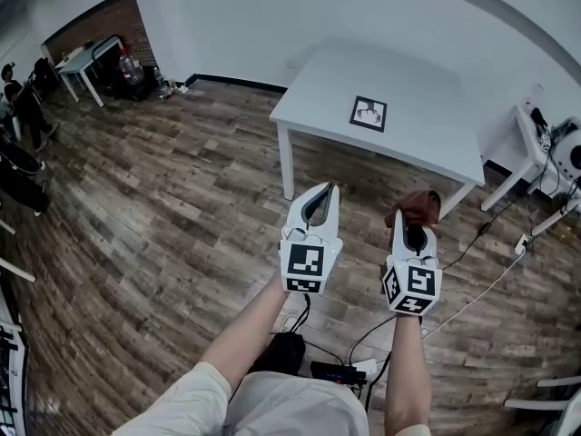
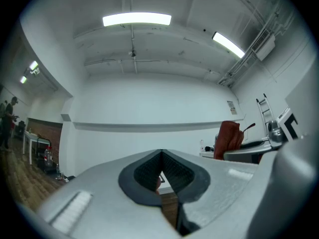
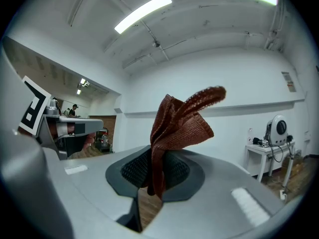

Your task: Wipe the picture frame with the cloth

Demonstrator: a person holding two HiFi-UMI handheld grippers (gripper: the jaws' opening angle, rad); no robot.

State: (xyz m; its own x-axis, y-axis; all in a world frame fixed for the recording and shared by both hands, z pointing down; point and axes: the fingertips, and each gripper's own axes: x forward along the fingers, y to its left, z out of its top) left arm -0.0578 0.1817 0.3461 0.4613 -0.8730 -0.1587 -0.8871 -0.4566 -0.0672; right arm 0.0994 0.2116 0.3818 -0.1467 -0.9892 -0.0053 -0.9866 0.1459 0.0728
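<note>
The picture frame (image 1: 368, 113), black-edged with a dark drawing on white, lies flat on the white table (image 1: 427, 139) ahead of both grippers. My right gripper (image 1: 410, 227) is shut on a rust-brown cloth (image 1: 416, 205), held well short of the table, over the wood floor. In the right gripper view the cloth (image 3: 179, 128) stands up out of the gripper (image 3: 158, 159), folded and flopping right. My left gripper (image 1: 325, 190) is level with it on the left, tips together, holding nothing. In the left gripper view the pads (image 2: 149, 171) meet at the tip, and the cloth (image 2: 228, 138) shows at right.
A small white side table (image 1: 526, 143) with equipment stands right of the main table. Cables and a power strip (image 1: 349, 369) lie on the floor by the person's legs. Another white table (image 1: 86, 62) and people (image 1: 23, 98) are at the far left.
</note>
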